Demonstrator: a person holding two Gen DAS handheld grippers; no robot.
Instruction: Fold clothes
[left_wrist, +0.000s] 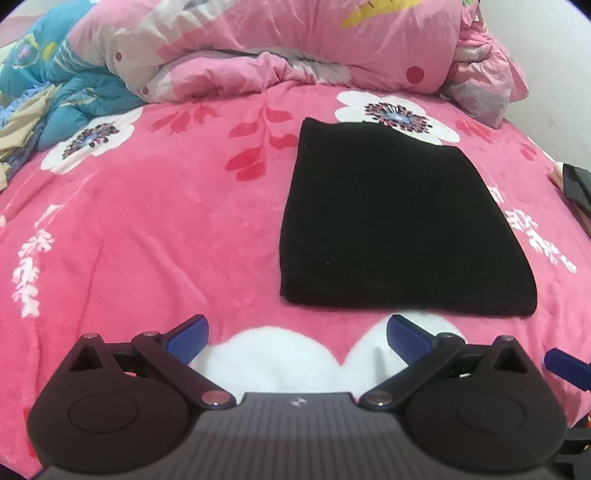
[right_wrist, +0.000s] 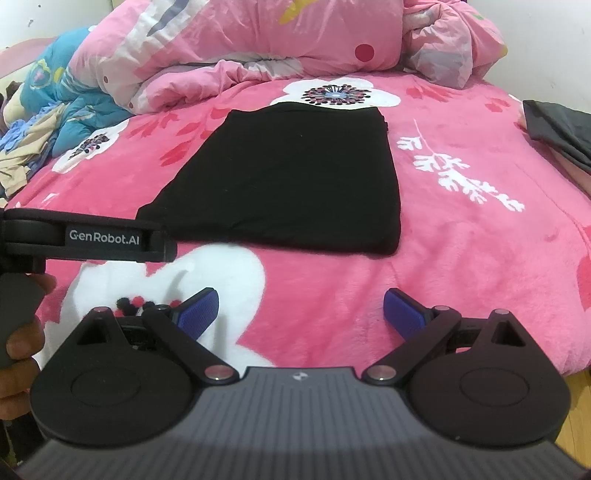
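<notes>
Bare pink blanket (left_wrist: 147, 229) left of folded black garment (left_wrist: 388, 221); duvet heap (left_wrist: 295, 48) w/ far edge.

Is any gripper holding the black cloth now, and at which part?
No. Both the left gripper and the right gripper are open and empty; the folded black cloth lies free on the blanket.

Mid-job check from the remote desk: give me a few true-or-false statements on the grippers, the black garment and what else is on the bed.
1. Both grippers are open. True: the left gripper and right gripper hold nothing.
2. The black garment lies crumpled in a heap. False: it lies flat, folded into a neat rectangle on the pink floral blanket.
3. The right gripper pinches the garment's near edge. False: it is apart from it.
4. A pink quilt is bunched up beyond the garment. True.
</notes>
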